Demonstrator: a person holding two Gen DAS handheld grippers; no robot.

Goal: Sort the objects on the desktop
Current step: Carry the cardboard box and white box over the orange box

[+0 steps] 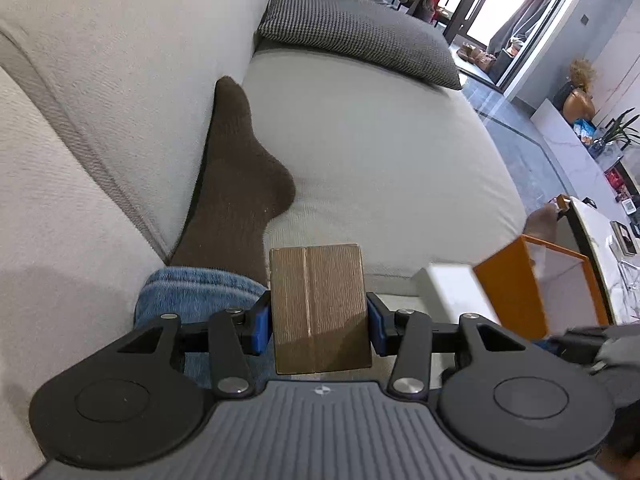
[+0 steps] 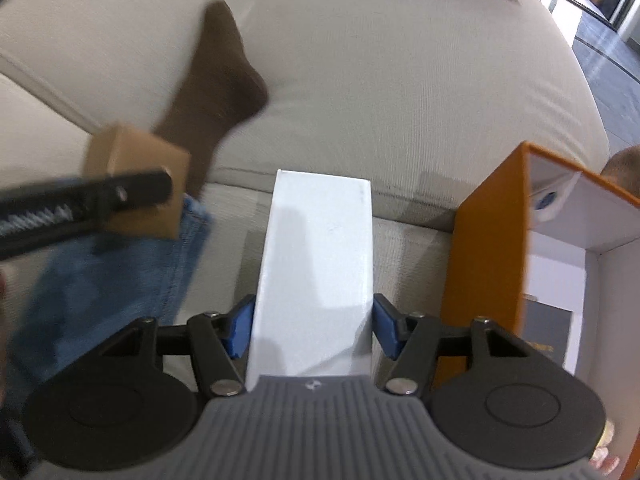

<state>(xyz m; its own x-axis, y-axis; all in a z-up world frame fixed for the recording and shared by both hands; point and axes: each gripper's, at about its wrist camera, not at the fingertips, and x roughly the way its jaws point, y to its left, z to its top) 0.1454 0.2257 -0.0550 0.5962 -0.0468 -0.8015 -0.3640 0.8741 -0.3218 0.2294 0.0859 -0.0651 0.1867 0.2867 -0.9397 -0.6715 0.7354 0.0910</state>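
Blurred brown box (image 2: 136, 184) half hidden behind the left claw (image 2: 120, 194).

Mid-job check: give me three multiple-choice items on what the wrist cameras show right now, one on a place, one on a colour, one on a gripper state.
1. Where is the orange box relative to the white box in the right wrist view?
A. To its right
B. To its left
C. Beneath it

2. What colour is the sock on the sofa?
A. Yellow
B. Dark brown
C. White

3. What is the left gripper doing?
A. Shut, empty
B. Wide open, empty
C. Clamped on the brown cardboard box

Answers: 1 A, the orange wall stands right of the white box that the right gripper holds. 2 B, it reads dark brown in both views. 3 C, both blue pads press its sides.
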